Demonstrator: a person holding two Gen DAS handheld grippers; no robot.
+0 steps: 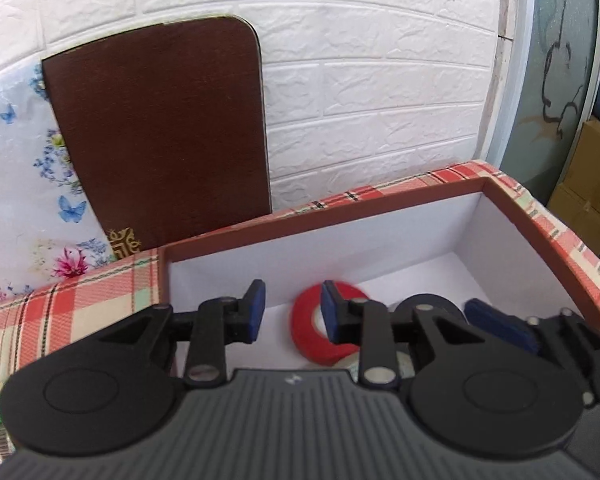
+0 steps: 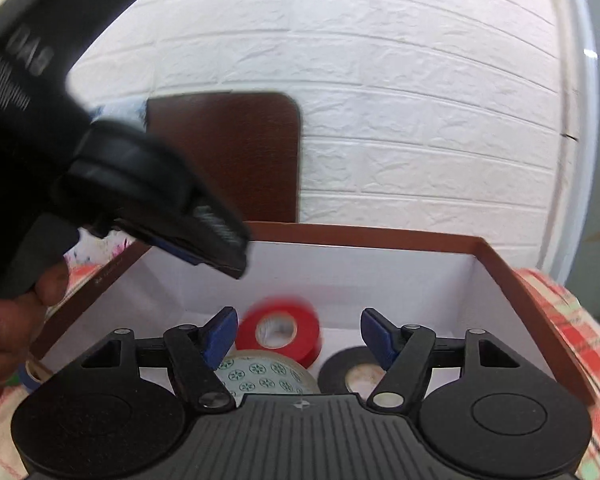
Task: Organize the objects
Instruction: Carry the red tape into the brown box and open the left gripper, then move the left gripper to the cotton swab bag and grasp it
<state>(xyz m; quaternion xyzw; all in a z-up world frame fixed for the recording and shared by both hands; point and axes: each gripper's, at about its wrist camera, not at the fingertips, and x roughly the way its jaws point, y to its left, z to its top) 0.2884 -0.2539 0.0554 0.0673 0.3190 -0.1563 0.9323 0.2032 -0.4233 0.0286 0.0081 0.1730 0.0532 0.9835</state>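
From my left wrist camera, the left gripper hangs over the open brown-rimmed box, its jaws parted with nothing between them. The red tape roll lies on the white floor inside, blurred, beside a black tape roll.

From my right wrist camera, the right gripper has its jaws spread wide and empty above the same box. Below it sit the red roll, the black roll and a clear patterned tape roll. The left gripper crosses the upper left, close to the near rim.

I judge the drop finished. I'd lift both tools straight up, clear of the rim, before fetching anything else.
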